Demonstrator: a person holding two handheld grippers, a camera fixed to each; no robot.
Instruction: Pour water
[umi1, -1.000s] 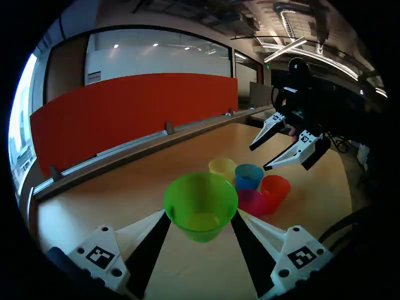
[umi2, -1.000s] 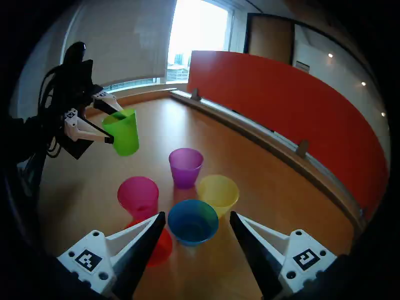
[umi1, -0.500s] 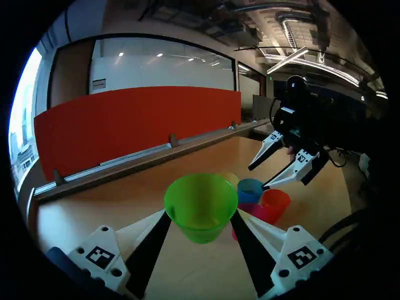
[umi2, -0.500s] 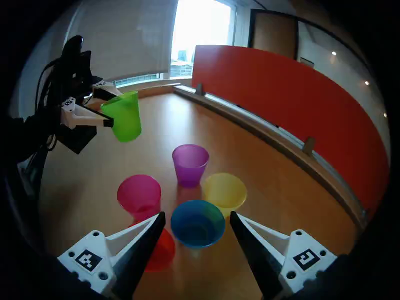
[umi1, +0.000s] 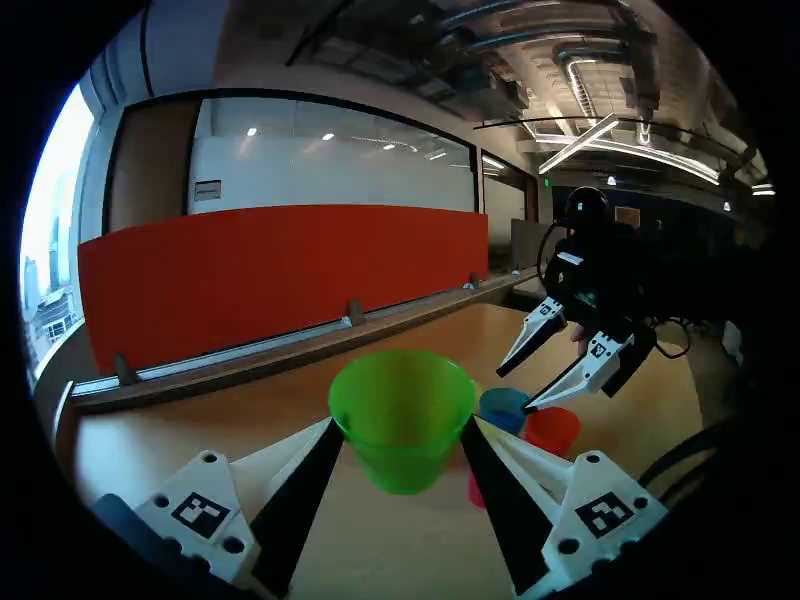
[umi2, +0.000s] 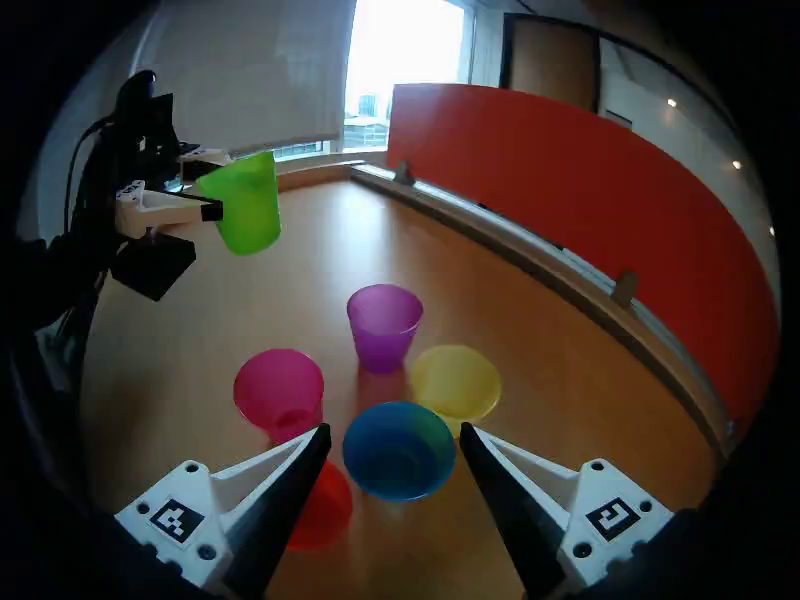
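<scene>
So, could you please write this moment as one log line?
left claw: shut on green cup, in air | right claw: open, over blue cup | pour: not yet begun

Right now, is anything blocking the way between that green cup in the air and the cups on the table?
Mostly nothing: bare table lies between the green cup, held by the left gripper, and the purple cup and pink cup. The right gripper, jaws open, hangs over the blue cup.

Parted right gripper (umi2: 392, 435) framing blue cup (umi2: 398, 468), left gripper (umi2: 213, 184) clamping green cup (umi2: 247, 205) aloft, purple cup (umi2: 383, 326) and pink cup (umi2: 278, 386) beyond
</scene>
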